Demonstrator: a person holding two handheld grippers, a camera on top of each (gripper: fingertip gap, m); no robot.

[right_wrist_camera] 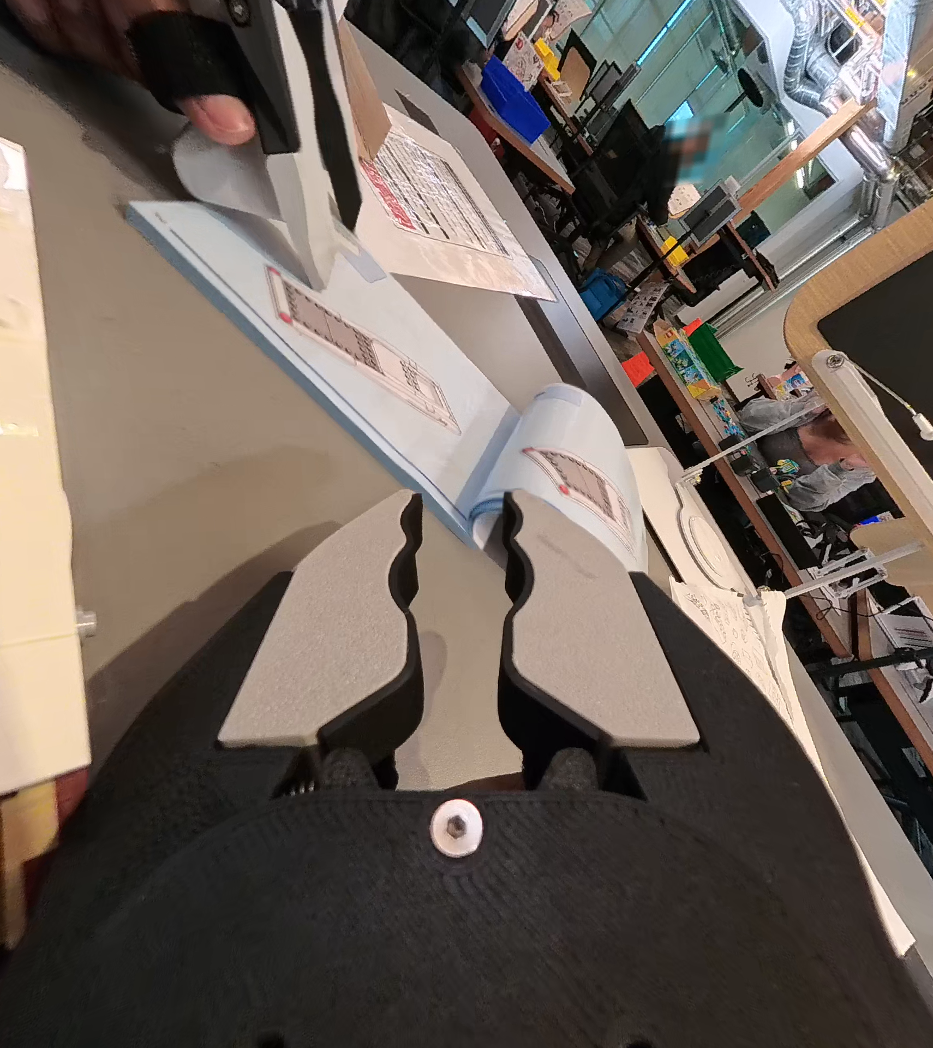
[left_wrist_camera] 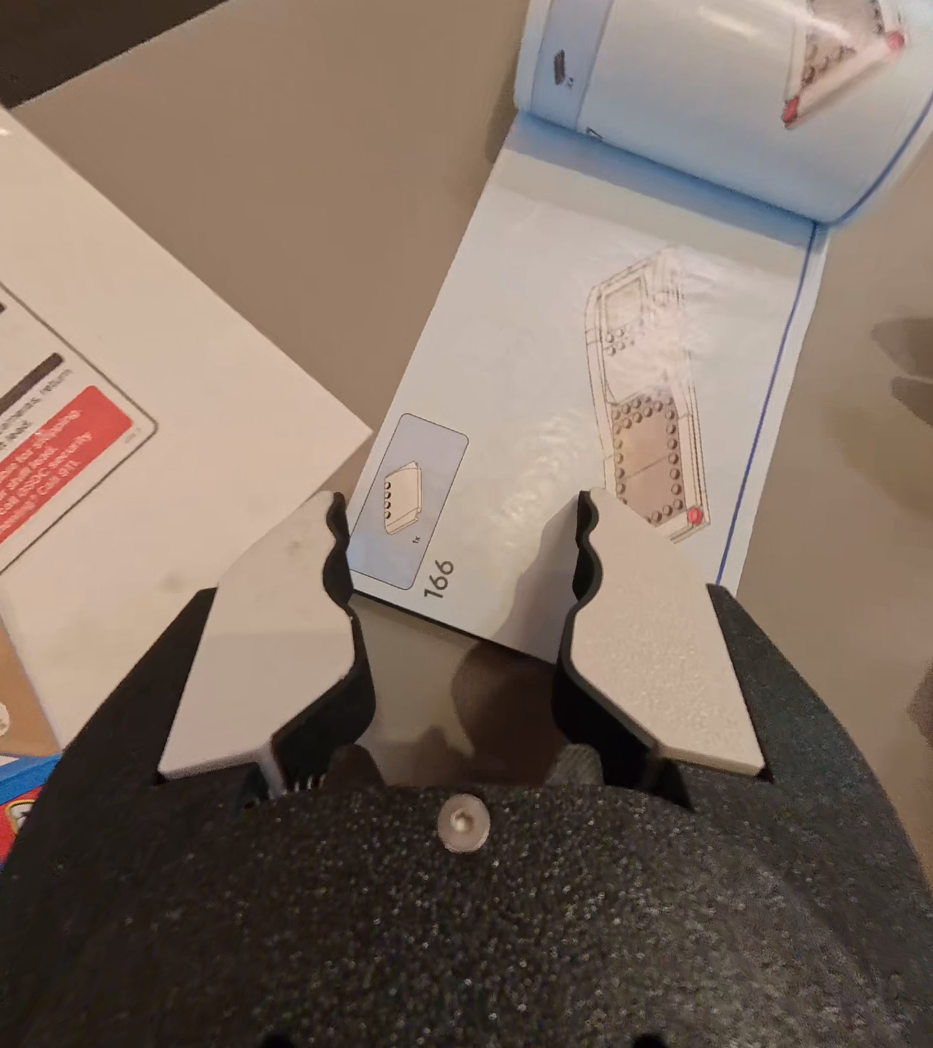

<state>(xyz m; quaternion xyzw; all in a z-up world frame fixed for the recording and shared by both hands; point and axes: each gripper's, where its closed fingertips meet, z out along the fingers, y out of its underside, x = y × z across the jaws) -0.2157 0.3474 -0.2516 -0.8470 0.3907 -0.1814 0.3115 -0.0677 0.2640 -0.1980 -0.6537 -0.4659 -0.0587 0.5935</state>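
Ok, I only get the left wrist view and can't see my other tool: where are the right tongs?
Observer: The right tongs point at the near end of the open booklet's spine, jaws narrowly apart with nothing between them.
Operator: Anything beside them?
Observer: A white brick-built model stands to their left on the table.
Operator: And my left tongs from the side?
Observer: One fingertip looks down on the page, whose corner curls up under a thumb.

Pale-blue instruction booklet (left_wrist_camera: 566,397) open flat on the grey table (left_wrist_camera: 283,198), far pages curled over.
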